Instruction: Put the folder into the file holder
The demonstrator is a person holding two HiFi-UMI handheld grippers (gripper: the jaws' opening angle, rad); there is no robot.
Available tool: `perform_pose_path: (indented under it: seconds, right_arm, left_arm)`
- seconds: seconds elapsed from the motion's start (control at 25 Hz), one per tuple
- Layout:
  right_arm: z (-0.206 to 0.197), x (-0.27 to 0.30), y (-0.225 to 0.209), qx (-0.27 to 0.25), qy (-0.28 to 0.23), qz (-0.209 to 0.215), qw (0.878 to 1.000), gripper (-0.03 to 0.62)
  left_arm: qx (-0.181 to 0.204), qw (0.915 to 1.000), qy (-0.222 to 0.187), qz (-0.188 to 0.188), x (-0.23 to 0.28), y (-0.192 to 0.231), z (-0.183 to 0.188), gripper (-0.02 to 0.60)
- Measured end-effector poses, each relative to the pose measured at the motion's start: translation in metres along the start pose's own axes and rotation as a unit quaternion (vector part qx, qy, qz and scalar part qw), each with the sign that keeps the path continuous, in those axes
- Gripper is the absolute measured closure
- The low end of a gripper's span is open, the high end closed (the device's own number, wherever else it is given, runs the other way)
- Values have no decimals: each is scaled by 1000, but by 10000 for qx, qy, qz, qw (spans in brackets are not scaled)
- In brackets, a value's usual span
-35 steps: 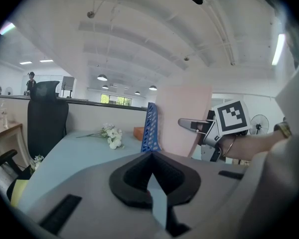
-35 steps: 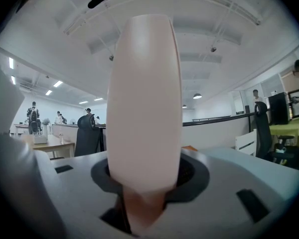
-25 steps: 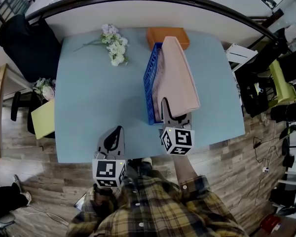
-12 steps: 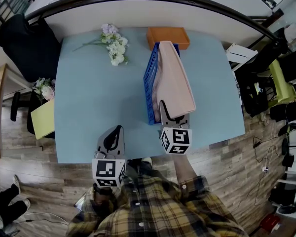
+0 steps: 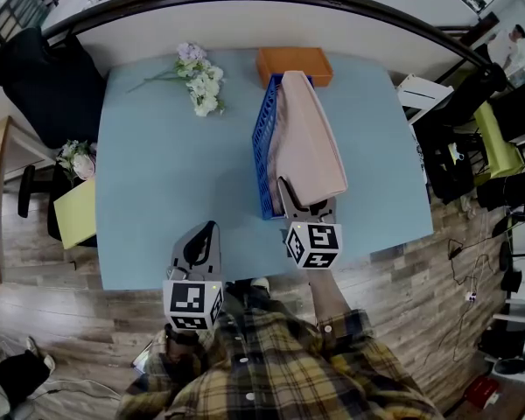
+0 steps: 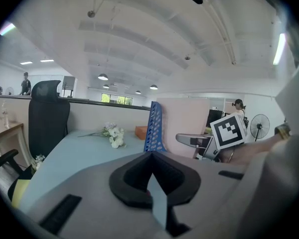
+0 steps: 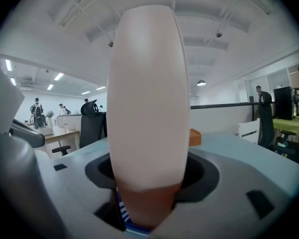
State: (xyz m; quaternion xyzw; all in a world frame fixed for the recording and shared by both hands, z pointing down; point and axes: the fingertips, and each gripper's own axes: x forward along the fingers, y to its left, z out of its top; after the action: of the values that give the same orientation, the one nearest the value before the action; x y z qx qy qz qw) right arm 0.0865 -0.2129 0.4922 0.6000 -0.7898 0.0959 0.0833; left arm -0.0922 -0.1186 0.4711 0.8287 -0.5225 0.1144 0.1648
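A pink folder (image 5: 311, 138) stands on edge in the blue mesh file holder (image 5: 264, 147) on the light-blue table (image 5: 157, 191), leaning to the right. My right gripper (image 5: 308, 201) is at the folder's near end. Its jaws have just been opening, and the folder (image 7: 148, 93) is still between them with a slit of blue holder showing beside it. My left gripper (image 5: 208, 230) hangs over the table's near edge, left of the holder (image 6: 153, 128), shut and holding nothing.
An orange box (image 5: 293, 62) lies just behind the holder. White artificial flowers (image 5: 199, 90) lie at the table's far left. A black office chair (image 5: 48, 77) stands off the left corner. A curved partition closes the far side.
The right gripper's jaws have spread wider around the folder's near end. The folder has tipped slightly left, standing steeper in the holder. The left gripper has not moved.
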Motion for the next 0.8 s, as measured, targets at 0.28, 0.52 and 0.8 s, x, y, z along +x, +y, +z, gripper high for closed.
perform_pose_path:
  seconds: [0.28, 0.52, 0.8]
  right_arm:
    - [1, -3, -1, 112, 16, 70, 9999, 318]
    - [4, -11, -2, 151, 5, 99, 9998, 318]
    - [14, -29, -3, 186, -112, 186, 9996, 318]
  left_arm:
    - [13, 10000, -32, 23, -3, 0, 1, 591]
    - [33, 9999, -83, 71, -8, -2, 4, 591]
    - [76, 9997, -209, 140, -16, -8, 10, 591]
